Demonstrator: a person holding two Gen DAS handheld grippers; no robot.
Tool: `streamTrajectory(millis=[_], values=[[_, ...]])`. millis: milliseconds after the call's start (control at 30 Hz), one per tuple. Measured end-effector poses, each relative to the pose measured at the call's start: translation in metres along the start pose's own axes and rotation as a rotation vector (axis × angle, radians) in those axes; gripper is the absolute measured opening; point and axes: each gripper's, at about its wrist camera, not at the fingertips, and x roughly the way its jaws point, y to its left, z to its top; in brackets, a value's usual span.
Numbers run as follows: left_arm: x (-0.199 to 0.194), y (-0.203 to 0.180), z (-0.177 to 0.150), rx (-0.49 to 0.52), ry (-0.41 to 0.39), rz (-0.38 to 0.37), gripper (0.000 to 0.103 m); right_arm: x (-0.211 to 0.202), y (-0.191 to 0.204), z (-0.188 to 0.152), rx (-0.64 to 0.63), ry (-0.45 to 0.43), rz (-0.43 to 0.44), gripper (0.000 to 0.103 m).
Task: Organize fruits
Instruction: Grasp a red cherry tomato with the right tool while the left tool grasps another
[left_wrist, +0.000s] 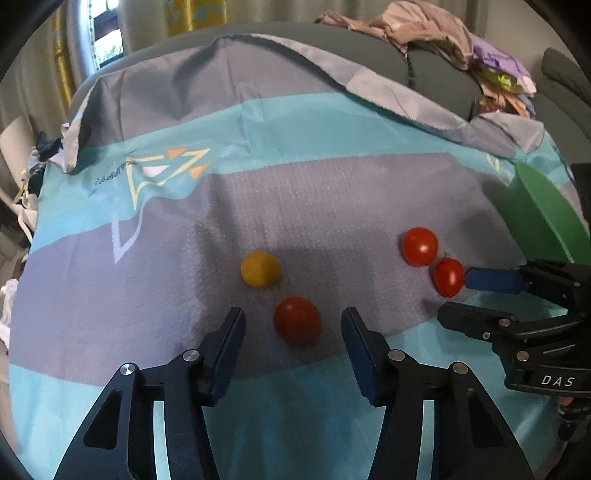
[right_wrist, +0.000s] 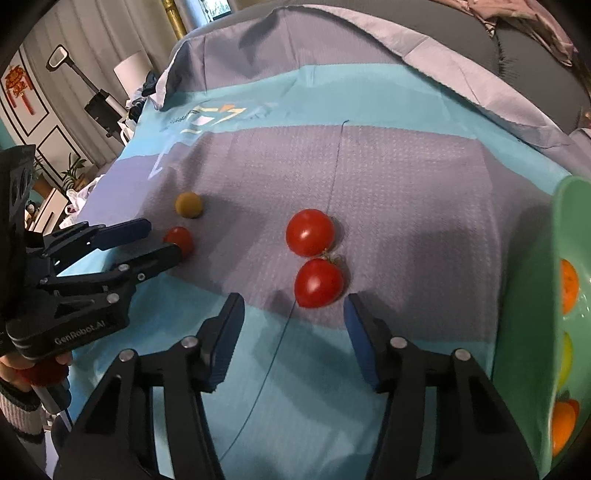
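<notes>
Nearest in the left wrist view, the left gripper (left_wrist: 293, 328) is seen with its jaws spread wide, a red tomato (left_wrist: 297, 319) lying loose on the cloth between their tips. Just beyond it, a small yellow fruit (left_wrist: 260, 268) is set on the same grey band of a blue and grey cloth (left_wrist: 258, 206) draped over the surface.

In the right wrist view, the right gripper (right_wrist: 293, 314) is likewise held with jaws spread, nothing pinched. Just ahead of its tips a pointed red tomato (right_wrist: 319, 283) is found, touching a rounder red tomato (right_wrist: 311, 232) behind it. No object stands between these jaws and the pair.

At the right edge, a green bowl (right_wrist: 532, 295) is partly seen, with orange and yellow fruits (right_wrist: 569, 284) inside it.

Farther back, the cloth is folded up against a grey sofa back (left_wrist: 436, 74), on which a heap of crumpled clothes (left_wrist: 443, 40) is piled. Curtains (left_wrist: 33, 92) are seen beyond.
</notes>
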Motion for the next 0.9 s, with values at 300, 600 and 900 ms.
streamTrajectory(millis=[300,600,900], values=[[0.018,0.006,0.004,-0.013,0.047,0.015,0.033,0.012,-0.003,0.011,-0.013,0.013,-0.020,0.038],[0.013,0.010,0.002,-0.045,0.033,-0.021,0.027,0.009,-0.009,0.009,0.007,0.002,-0.029,0.027],[-0.031,0.000,-0.014,-0.055,-0.036,-0.058,0.027,-0.029,-0.001,-0.017,0.016,-0.052,0.032,0.027]])
